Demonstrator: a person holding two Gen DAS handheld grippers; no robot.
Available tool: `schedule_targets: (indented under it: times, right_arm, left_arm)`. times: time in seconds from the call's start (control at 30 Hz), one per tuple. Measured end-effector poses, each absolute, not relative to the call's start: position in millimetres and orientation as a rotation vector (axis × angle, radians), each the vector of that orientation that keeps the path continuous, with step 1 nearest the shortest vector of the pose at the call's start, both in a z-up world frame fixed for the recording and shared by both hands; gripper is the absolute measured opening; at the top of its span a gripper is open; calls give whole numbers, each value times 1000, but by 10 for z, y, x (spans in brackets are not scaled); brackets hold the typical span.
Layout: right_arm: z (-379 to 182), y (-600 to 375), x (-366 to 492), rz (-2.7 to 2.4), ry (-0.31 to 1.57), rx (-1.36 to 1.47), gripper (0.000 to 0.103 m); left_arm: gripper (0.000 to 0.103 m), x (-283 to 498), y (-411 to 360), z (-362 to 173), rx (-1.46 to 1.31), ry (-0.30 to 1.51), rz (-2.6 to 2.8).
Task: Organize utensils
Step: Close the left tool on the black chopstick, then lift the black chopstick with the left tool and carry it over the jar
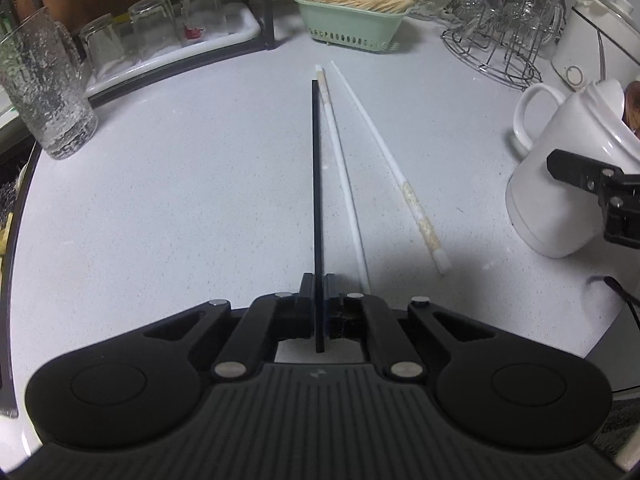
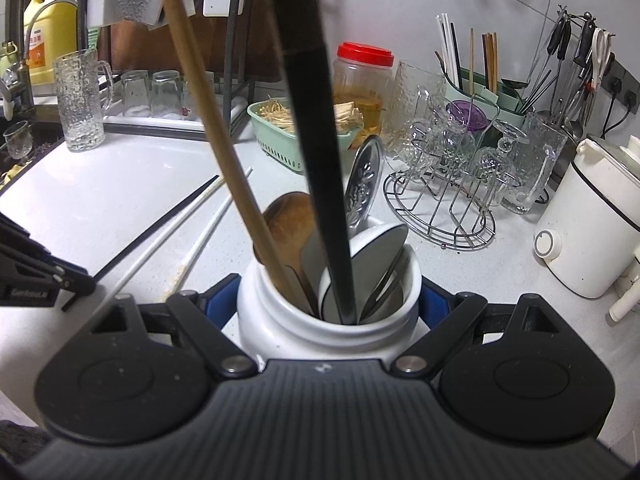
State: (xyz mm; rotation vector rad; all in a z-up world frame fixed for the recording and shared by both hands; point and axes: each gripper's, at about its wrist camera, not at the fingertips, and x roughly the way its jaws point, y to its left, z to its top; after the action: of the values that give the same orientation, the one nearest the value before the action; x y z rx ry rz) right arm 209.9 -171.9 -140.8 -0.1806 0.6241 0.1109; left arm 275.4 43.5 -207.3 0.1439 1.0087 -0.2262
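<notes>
left fingers (image 1: pixel 319 280) clamped on black chopstick (image 1: pixel 316 184) | right fingers (image 2: pixel 328 292) spread around jar (image 2: pixel 280 328), grip unclear | lift chopstick level, drop tip-first into jar mouth, clear of ladle handles

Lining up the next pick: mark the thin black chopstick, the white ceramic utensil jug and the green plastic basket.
thin black chopstick (image 1: pixel 316 184), left wrist view, mid-shaft
white ceramic utensil jug (image 2: pixel 280 328), right wrist view, front wall
green plastic basket (image 1: pixel 352 24), left wrist view, front wall
</notes>
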Motion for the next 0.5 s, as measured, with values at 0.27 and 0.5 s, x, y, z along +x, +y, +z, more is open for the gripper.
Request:
schedule_targets:
  times: [0.27,0.5]
  right_arm:
    - [-1395,-1767,2074,165,630,-199,92]
    - [-1408,-1847,2036,243,605,-227,92]
  left_arm:
    - [4,2443,489,-1944,16,1018,-141]
    - [4,2002,494,-1951,-124,1030,-76]
